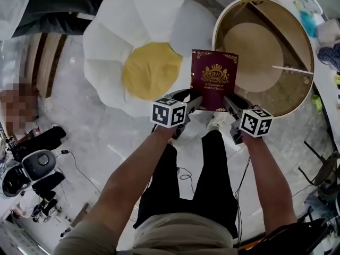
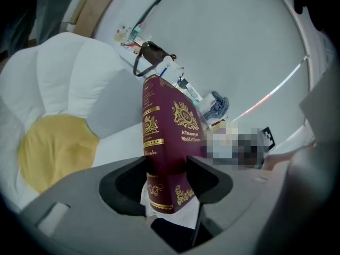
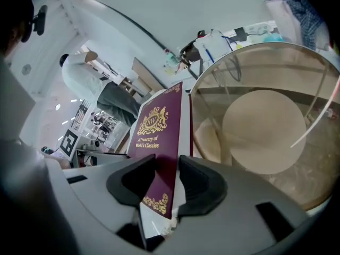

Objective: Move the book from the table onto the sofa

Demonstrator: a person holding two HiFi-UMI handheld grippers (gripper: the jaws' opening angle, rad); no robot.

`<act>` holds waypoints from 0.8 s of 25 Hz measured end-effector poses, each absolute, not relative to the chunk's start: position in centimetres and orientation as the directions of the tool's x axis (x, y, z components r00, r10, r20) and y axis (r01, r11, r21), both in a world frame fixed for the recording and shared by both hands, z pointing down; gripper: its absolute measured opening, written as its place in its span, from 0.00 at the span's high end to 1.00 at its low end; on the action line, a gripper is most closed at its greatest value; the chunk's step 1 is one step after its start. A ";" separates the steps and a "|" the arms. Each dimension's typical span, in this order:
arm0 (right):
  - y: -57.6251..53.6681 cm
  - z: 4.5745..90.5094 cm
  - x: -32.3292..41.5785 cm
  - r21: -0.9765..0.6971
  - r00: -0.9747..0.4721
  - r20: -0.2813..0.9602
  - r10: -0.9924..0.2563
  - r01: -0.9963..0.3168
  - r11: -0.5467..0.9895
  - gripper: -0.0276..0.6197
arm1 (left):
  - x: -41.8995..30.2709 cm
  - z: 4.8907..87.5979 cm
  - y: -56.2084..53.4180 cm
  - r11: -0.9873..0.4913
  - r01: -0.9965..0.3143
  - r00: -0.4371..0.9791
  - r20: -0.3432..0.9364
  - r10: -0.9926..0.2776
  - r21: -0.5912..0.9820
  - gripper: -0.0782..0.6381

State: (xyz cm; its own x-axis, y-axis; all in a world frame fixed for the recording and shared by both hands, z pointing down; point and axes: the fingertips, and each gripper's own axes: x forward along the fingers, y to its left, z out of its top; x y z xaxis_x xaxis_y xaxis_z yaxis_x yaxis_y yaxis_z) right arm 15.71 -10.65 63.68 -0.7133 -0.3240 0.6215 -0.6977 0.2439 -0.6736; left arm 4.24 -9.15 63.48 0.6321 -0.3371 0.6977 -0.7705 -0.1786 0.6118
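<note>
A maroon book (image 1: 214, 78) with gold print hangs in the air between the flower-shaped sofa (image 1: 127, 52) and the round glass table (image 1: 305, 52). My left gripper (image 1: 195, 102) is shut on its lower left corner, and its jaws pinch the spine side of the book (image 2: 167, 137) in the left gripper view. At the lower right corner my right gripper (image 1: 229, 104) is shut on the book (image 3: 159, 142), cover and pages clamped between the pads. The sofa's yellow centre (image 1: 151, 69) lies just left of the book.
The table has a tan lower shelf (image 1: 254, 49) under its glass top. A person's legs and shoe (image 1: 217, 122) stand on the pale floor below the book. Equipment and cables (image 1: 32, 169) lie at the lower left. Another person (image 3: 101, 89) stands in the background.
</note>
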 end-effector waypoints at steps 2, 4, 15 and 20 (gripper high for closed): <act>-9.1 65.3 11.2 -0.678 -0.728 0.621 -0.291 -0.685 0.268 0.73 | -0.2 65.0 -7.2 -0.146 -0.779 0.617 0.703 -0.354 0.610 0.56; -7.7 66.6 7.9 -0.679 -0.738 0.623 -0.258 -0.675 0.289 0.73 | -3.4 66.3 -5.4 -0.114 -0.784 0.604 0.708 -0.366 0.610 0.56; -3.1 74.7 0.6 -0.629 -0.700 0.709 -0.089 -0.684 0.370 0.73 | -10.2 75.3 0.8 0.036 -0.747 0.602 0.698 -0.388 0.664 0.56; -2.2 79.5 0.5 -0.580 -0.655 0.754 -0.051 -0.700 0.416 0.73 | -9.8 81.0 2.3 0.072 -0.709 0.630 0.676 -0.382 0.702 0.56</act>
State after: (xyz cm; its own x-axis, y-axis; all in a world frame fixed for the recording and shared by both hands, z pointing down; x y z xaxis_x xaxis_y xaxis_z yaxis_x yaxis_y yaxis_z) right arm 0.49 -2.25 79.51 -0.6546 -0.0508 0.7543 -0.7004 0.4161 -0.5799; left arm -9.81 2.28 80.99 0.6305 -0.3817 0.6758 -0.7086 0.0724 0.7019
